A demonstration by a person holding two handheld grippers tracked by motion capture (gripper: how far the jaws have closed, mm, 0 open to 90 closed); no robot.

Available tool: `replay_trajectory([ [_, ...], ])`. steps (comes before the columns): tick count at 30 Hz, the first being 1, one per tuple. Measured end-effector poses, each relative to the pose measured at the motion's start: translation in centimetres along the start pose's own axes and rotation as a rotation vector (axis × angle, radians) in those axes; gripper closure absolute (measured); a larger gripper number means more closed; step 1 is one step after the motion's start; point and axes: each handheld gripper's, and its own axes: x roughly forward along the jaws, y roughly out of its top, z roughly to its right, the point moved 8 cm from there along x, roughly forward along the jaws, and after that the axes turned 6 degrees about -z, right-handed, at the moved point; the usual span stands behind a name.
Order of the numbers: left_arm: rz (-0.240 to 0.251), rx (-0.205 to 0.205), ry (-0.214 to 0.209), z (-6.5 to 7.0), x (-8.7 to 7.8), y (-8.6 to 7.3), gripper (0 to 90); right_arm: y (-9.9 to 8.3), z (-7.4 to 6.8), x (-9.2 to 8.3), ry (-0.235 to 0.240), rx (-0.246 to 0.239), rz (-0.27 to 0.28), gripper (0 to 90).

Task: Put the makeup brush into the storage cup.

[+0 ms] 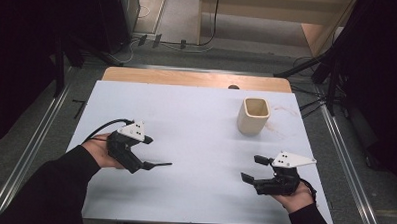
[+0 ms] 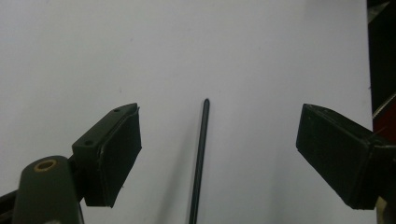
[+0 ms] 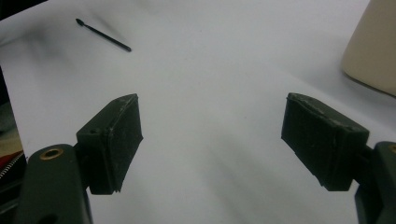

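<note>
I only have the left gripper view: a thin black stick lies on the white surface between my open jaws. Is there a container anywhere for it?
Observer: Yes. A cream, square-sided cup stands upright on the white table, toward the far right, well apart from the thin black stick.
Operator: Anything inside it?
Observer: The high view looks into its mouth, and the part I can see looks empty.
Operator: Where is the other gripper?
Observer: The right gripper is at the near right of the table, nearer than the cup, with its jaws open and nothing between them.
</note>
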Motion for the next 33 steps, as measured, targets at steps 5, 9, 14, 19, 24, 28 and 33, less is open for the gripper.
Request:
replay_trajectory([
  [5, -0.081, 0.026, 0.018, -0.3, -0.4, -0.5, 14.3, 0.0, 0.0, 0.2, -0.002, -0.004, -0.005, 21.5],
  [9, -0.124, 0.044, 0.025, -0.4, -0.8, -0.7, 14.3, -0.1, 0.0, 0.2, -0.001, -0.005, -0.013, 21.5],
  [14, -0.171, 0.049, -0.017, -0.4, -1.2, -0.7, 14.3, -0.2, 0.0, 0.4, -0.003, -0.014, -0.021, 21.5],
  [19, -0.282, 0.114, 0.04, -0.6, -1.2, -1.2, 14.3, -0.3, 0.0, 0.4, -0.006, -0.014, -0.03, 21.5],
  [24, -0.333, 0.13, 0.049, -0.8, -2.0, -0.4, 14.3, -0.3, -0.1, 0.5, -0.004, -0.012, -0.035, 21.5],
  [28, -0.377, 0.148, 0.053, -0.9, -2.1, -0.3, 14.4, -0.4, -0.1, 0.5, -0.003, -0.016, -0.044, 21.5],
  [33, -0.39, 0.165, 0.052, -0.6, -1.1, -0.5, 14.3, -0.5, -0.1, 0.5, -0.009, -0.021, -0.048, 21.5],
])
